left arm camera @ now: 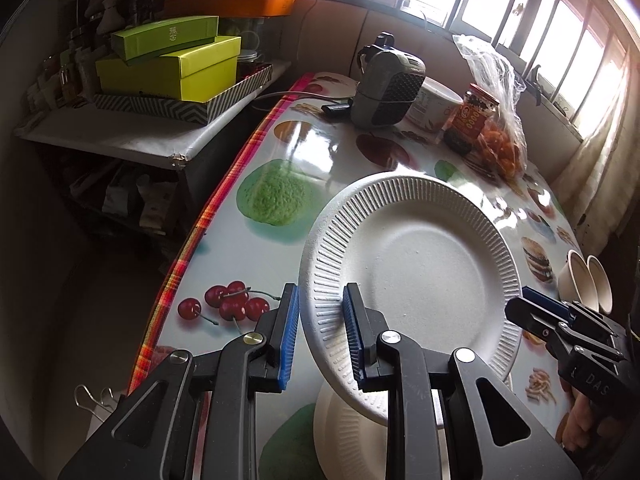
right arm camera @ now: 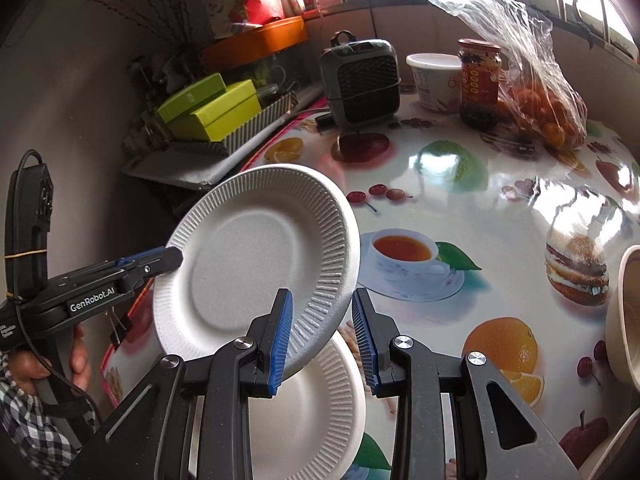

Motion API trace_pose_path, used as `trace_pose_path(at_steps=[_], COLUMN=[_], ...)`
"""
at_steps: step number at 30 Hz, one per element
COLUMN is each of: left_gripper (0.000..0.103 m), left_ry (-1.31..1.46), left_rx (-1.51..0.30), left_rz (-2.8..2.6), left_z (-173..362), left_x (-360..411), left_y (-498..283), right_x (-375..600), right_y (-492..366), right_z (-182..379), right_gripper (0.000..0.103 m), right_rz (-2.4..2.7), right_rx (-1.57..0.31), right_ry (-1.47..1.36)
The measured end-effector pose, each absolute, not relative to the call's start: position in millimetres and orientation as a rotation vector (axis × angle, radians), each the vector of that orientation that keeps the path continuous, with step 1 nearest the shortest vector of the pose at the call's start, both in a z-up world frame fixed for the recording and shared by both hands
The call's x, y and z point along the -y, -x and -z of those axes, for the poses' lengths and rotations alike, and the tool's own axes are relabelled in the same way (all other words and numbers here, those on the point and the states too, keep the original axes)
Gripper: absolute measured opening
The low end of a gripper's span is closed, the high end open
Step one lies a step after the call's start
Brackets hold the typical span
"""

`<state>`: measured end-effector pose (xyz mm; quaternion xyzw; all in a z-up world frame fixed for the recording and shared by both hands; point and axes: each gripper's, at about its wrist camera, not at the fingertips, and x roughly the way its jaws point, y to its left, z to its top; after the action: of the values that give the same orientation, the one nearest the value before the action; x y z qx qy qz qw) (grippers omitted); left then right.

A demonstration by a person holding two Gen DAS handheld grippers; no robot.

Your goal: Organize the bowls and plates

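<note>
I have a white paper plate (left arm camera: pixel 416 256) up off the table (left arm camera: pixel 328 152), tilted, with one claw on each side of its ribbed rim. My left claw (left arm camera: pixel 322 336) is set narrow, and the near-left edge of the rim runs between its blue pads; one pad lies on the top face, but I cannot tell whether the outer pad presses the underside. My right claw (right arm camera: pixel 322 338) is also narrow, straddling the opposite edge of the same plate (right arm camera: pixel 256 268), its left pad on the ribbed top; the right pad looks a little apart from the rim, so I cannot tell for certain how firm that grip is.

Directly beneath the lifted plate a second plate (right arm camera: pixel 316 404) lies flat on the table, close to the near edge. The plaid border of the table's left edge (left arm camera: pixel 216 216) runs just beside my left claw, with a drop to the floor beyond it.

To my right, two bowls (left arm camera: pixel 586 284) sit near the table's right side, one leaning against the other. The middle of the table is open and glossy. At the far end stand a small grey fan (right arm camera: pixel 362 82), a white tub (right arm camera: pixel 434 80), a jar (right arm camera: pixel 480 76) and a plastic bag of oranges (right arm camera: pixel 540 92), well apart from the plate.
</note>
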<state>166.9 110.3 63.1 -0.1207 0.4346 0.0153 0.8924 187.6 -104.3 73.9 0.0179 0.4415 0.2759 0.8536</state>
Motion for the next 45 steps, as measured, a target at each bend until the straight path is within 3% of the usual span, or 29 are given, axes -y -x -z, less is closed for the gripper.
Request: trace_pose_path(at_steps=[45], left_gripper=[0.024], left_ry=[0.220], left_rx=[-0.957], left_rz=[-0.010], left_z=[-36], left_x=[-80], left_y=[-97], right_x=[138], right_y=[-107], right_z=[-48], right_gripper=[0.030], right_rz=[-0.549], right_rx=[-0.961], right_ry=[-0.085])
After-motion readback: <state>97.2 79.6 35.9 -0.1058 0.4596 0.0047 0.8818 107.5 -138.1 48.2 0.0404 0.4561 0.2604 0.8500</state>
